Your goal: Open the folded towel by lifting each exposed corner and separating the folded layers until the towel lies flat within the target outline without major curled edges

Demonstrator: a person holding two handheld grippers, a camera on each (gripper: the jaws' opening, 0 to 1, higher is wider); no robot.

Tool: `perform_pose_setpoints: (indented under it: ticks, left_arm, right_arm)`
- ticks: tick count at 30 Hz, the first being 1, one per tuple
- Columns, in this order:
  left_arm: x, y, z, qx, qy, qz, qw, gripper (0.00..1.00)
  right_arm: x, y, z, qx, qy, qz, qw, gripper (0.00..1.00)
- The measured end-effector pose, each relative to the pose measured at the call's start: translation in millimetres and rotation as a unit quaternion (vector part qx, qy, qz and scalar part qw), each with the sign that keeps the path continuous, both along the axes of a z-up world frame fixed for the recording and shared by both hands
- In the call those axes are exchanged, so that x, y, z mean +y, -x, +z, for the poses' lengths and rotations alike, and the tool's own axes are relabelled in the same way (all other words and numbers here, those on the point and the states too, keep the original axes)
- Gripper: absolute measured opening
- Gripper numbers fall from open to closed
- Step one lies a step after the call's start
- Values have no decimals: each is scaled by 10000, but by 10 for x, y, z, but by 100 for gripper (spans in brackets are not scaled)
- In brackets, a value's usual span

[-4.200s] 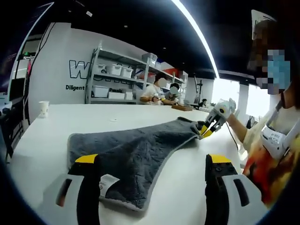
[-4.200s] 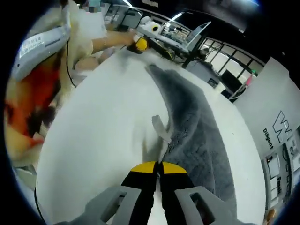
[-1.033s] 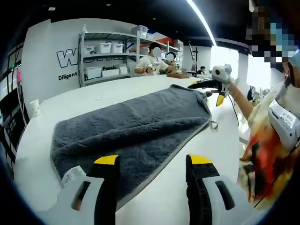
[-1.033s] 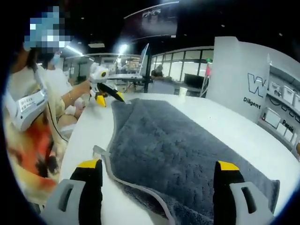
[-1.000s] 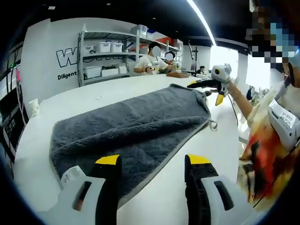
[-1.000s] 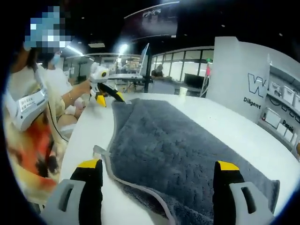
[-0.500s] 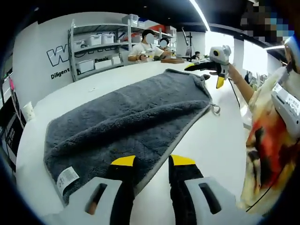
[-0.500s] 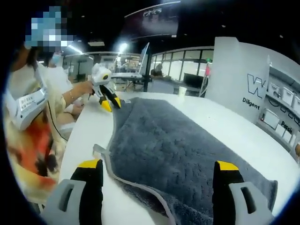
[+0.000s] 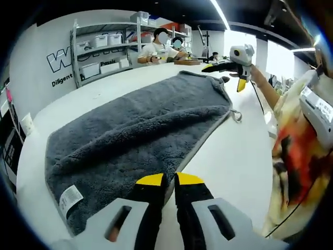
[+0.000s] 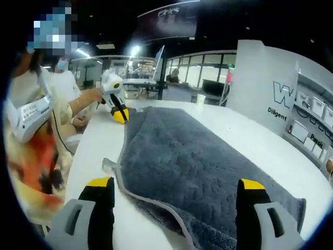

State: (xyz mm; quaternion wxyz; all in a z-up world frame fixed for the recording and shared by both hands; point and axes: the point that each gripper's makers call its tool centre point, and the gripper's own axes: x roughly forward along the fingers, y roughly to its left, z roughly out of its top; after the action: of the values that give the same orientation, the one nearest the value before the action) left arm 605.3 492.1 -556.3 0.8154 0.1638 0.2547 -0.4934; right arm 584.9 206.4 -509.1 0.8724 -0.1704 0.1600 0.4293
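My left tool (image 9: 170,179) has its yellow-tipped jaws pressed nearly together, and from the left gripper view I cannot tell for certain whether they pinch anything, though the pale-bound near edge of the dark grey plush towel (image 9: 140,127) runs right up to the tips. The towel stretches ahead of that tool across the white surface (image 9: 244,151), a white care label (image 9: 69,198) lying on its near corner to the tool's left and a small hanging loop (image 9: 237,115) sticking out at the far edge. Beyond the towel's far end I see my right tool (image 9: 225,75) held above the surface, jaws spread wide. In the right gripper view, that right tool (image 10: 174,183) stands open with the towel (image 10: 208,161) lying flat between and ahead of its jaws, its bound edge curling slightly near the left jaw. At the towel's far corner the left tool (image 10: 120,115) sits with its tips closed at the edge.
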Motion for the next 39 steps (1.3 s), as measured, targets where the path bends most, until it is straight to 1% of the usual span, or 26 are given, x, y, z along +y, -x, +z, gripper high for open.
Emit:
perform_pose_setpoints:
  ticks: [5, 19, 28, 32, 34, 37, 39]
  left_arm:
    - [30, 70, 3, 113, -36, -45, 9999, 4]
    - [132, 248, -5, 252, -278, -138, 9992, 4]
    - [175, 293, -5, 280, -364, -154, 9988, 4]
    - [172, 298, -7, 306, -336, -151, 9989, 5]
    - [154, 302, -6, 281, -301, -164, 9990, 6]
    - [126, 313, -7, 189, -277, -205, 9992, 13]
    - [93, 352, -7, 196, -257, -270, 9991, 18]
  right_arm:
    - [4, 11, -4, 1, 19, 8, 10000, 97]
    - [3, 37, -29, 9, 134, 53, 9999, 97]
    - [2, 71, -65, 27, 201, 65, 9998, 97]
    - [-9, 80, -64, 16, 212, 55, 9998, 97]
    - [-14, 86, -62, 12, 203, 54, 9998, 97]
    - [-20, 95, -72, 25, 216, 56, 9997, 97]
    - [-23, 100, -81, 31, 236, 59, 9997, 97]
